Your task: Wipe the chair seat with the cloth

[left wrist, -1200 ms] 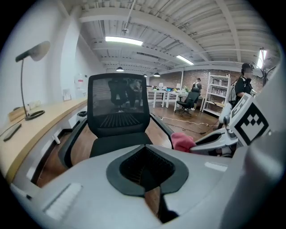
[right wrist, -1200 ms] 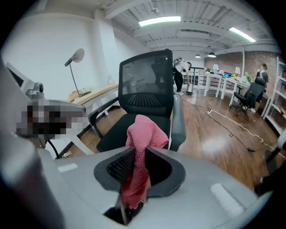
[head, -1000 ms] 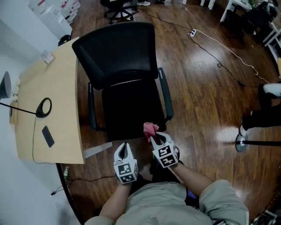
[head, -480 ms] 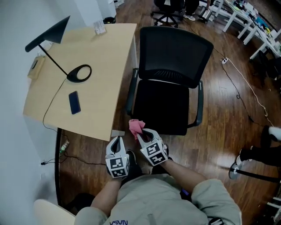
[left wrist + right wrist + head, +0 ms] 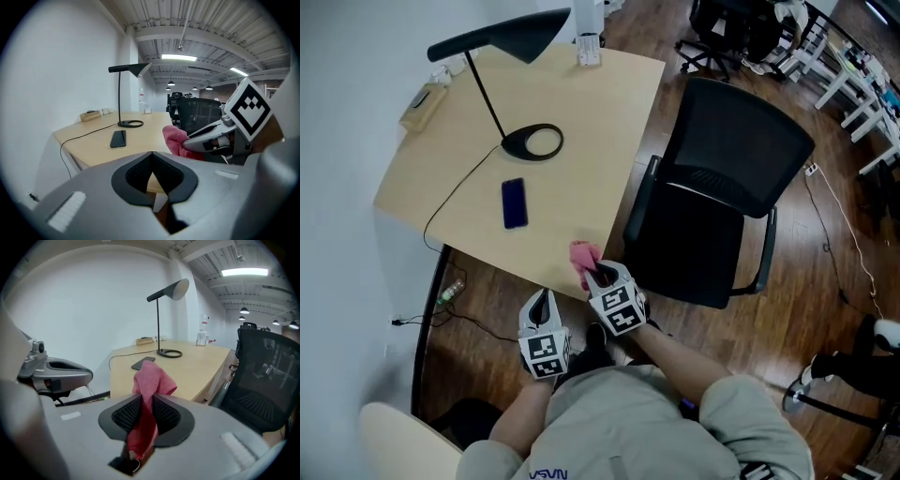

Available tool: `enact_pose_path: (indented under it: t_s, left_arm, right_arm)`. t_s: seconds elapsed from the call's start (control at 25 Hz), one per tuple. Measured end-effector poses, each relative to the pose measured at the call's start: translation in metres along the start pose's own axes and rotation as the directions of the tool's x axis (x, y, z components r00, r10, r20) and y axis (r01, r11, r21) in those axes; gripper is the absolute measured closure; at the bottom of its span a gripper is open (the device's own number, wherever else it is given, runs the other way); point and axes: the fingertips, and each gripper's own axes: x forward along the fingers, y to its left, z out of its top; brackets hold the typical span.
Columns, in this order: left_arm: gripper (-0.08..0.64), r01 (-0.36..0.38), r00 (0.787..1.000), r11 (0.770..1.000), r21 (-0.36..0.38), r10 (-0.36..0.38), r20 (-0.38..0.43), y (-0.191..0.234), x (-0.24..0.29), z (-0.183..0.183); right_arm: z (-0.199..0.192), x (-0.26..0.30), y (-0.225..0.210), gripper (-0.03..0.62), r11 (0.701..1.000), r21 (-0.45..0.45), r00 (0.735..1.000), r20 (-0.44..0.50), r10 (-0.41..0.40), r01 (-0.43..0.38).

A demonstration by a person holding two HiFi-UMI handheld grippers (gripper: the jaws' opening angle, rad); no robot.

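My right tool (image 5: 146, 411) was clamped on the cloth (image 5: 152, 380). The pink fabric ran down between the two pads, and a loose fold stood up past their tips. In the head view the cloth lay against the counter's (image 5: 572, 197) near edge, close to the corner nearest the chair (image 5: 722, 187). It was in the air, touching neither the counter nor the chair that I could see.

My left tool (image 5: 153, 171) had its jaws together with nothing between them. It hung just short of the counter's near edge, over the wooden floor (image 5: 487, 300), and beside the right tool on the side away from the chair. The two tools were close but did not touch.

The chair stood just off the counter's right side in the head view, with its near armrest close to that edge. Its black seat (image 5: 694, 248) was bare, and the cloth was well short of it.

On the counter, a dark phone (image 5: 514, 202) lay flat toward the middle. A black lamp (image 5: 502, 42) stood beyond it on a ring base, and its cord trailed off the counter's left edge.
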Motion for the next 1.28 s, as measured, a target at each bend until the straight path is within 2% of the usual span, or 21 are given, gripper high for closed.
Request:
enact_pose_path:
  t_s: [0.28, 0.52, 0.68, 0.76, 0.88, 1.08, 1.16, 1.28]
  left_arm:
    - [0.555, -0.03, 0.999, 0.999, -0.021, 0.03, -0.015, 0.05, 0.002, -0.013]
    - [0.555, -0.005, 1.0, 0.999, -0.037, 0.005, -0.002, 0.061, 0.012, -0.019]
    - [0.555, 0.027, 1.0, 0.999, -0.041, -0.027, -0.001, 0.058, 0.015, -0.02]
    - [0.555, 0.05, 0.999, 0.998, -0.04, -0.049, 0.005, 0.056, 0.015, -0.014]
    - [0.555, 0.094, 0.995, 0.995, -0.039, -0.093, 0.019, 0.042, 0.014, 0.002]
    - [0.555, 0.163, 0.985, 0.986, -0.027, -0.161, 0.064, 0.007, 0.013, 0.033]
    - [0.555, 0.224, 0.972, 0.974, -0.006, -0.223, 0.079, -0.018, 0.012, 0.047]
    - [0.555, 0.329, 0.939, 0.944, 0.029, -0.33, 0.093, -0.063, 0.001, 0.068]
  right_arm:
    - [0.0, 0.056, 0.011, 0.522, 1.0, 0.004, 0.998, -0.063, -0.011, 0.012]
    - [-0.014, 0.084, 0.015, 0.515, 0.999, -0.012, 0.993, -0.11, -0.035, 0.034]
    - [-0.014, 0.083, 0.015, 0.491, 0.999, 0.038, 0.993, -0.112, -0.024, 0.028]
    - [-0.006, 0.072, 0.017, 0.468, 0.998, 0.062, 0.995, -0.1, -0.017, 0.023]
    - [0.008, 0.039, 0.009, 0.469, 0.996, 0.071, 0.997, -0.064, -0.048, 0.052]
    - [0.021, -0.033, -0.018, 0.543, 0.985, 0.083, 0.988, 0.025, -0.155, 0.152]
    - [0.021, -0.066, -0.03, 0.574, 0.974, 0.097, 0.975, 0.058, -0.213, 0.207]
    - [0.015, -0.117, -0.045, 0.592, 0.952, 0.124, 0.953, 0.087, -0.291, 0.28]
